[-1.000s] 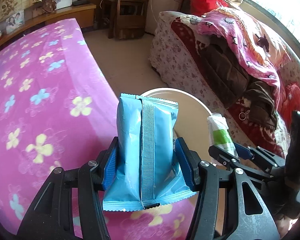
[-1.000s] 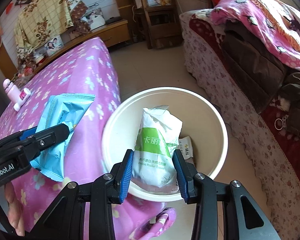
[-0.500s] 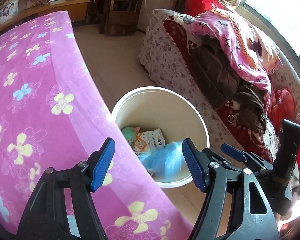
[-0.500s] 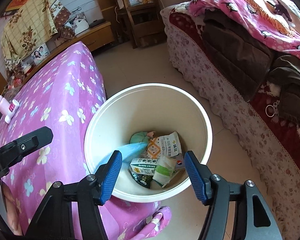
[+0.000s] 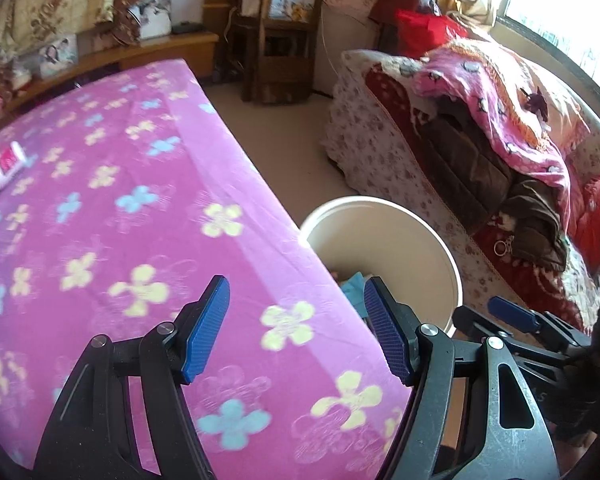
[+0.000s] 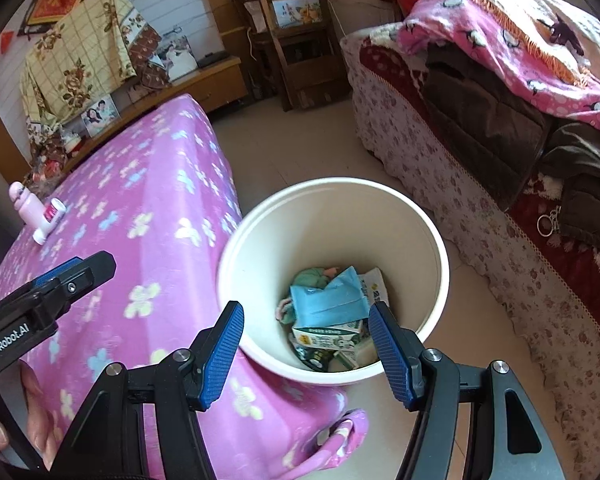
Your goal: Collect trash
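A: Left wrist view first. What's different from a second ago?

B: The left gripper (image 5: 296,328) was clamped on the blue packet then; now its jaws stand about half open with nothing between them, above the pink flowered cloth (image 5: 112,216). Only a sliver of blue shows inside the white bin (image 5: 452,272), past the table edge — so the drop is done on this side.

A: And the right wrist view?

B: Same story. The right gripper (image 6: 306,340) had a white-and-green tissue pack; now it is parted to roughly the same width, empty, hanging over the bin (image 6: 440,240). The blue packet (image 6: 328,300) lies on top of the heap at the bottom, among cartons and wrappers. Both pieces look binned, I'd say.

A: What does this view give that the other can't?

B: The bin's full contents — the left camera sees mostly rim. It also shows a pink bottle (image 6: 26,204) and a small tube (image 6: 50,220) at the table's far side, and the person's fingers (image 6: 32,412) on the left tool. Whether those two items count as trash, I cannot tell.
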Available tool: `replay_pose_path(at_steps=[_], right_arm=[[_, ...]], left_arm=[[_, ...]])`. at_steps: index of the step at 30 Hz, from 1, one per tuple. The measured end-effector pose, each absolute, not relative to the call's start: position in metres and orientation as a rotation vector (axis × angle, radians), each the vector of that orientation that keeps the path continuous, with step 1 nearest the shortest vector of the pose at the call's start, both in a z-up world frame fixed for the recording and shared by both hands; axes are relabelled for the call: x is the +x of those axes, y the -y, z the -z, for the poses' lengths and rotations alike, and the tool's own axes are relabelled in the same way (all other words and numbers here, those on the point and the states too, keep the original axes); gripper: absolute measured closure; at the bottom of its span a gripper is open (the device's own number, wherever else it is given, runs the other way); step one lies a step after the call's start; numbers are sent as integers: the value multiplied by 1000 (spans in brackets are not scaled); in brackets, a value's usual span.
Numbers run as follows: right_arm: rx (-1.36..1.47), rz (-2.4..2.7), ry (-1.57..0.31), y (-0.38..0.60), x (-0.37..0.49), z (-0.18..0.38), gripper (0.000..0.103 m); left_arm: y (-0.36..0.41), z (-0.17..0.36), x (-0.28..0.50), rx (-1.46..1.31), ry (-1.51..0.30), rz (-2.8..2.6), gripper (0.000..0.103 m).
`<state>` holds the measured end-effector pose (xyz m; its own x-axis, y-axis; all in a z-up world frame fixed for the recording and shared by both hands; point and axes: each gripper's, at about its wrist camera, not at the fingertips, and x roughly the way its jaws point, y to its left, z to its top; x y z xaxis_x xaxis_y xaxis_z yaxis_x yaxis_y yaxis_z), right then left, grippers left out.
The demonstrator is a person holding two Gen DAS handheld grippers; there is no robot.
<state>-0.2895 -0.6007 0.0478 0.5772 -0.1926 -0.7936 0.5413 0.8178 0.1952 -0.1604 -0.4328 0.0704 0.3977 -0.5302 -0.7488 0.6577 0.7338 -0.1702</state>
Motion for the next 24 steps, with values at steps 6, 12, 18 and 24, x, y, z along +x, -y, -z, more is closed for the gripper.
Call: replay_pose_path(at_steps=[6,12,18,24], right_arm=[[396,456,-770,567,-301,-83,33],[347,459,-672,533,-319,-120,31],[308,478,-596,502,-336,-147,26],[244,528,-534,474,-348,-165,20]], left_arm=[[399,-98,-178,165,-772,724,34],[363,-129,-198,147,-652,719,34],[333,-149,-211,107,-594,717,34],[309,-160,-227,108,-522,663,34]])
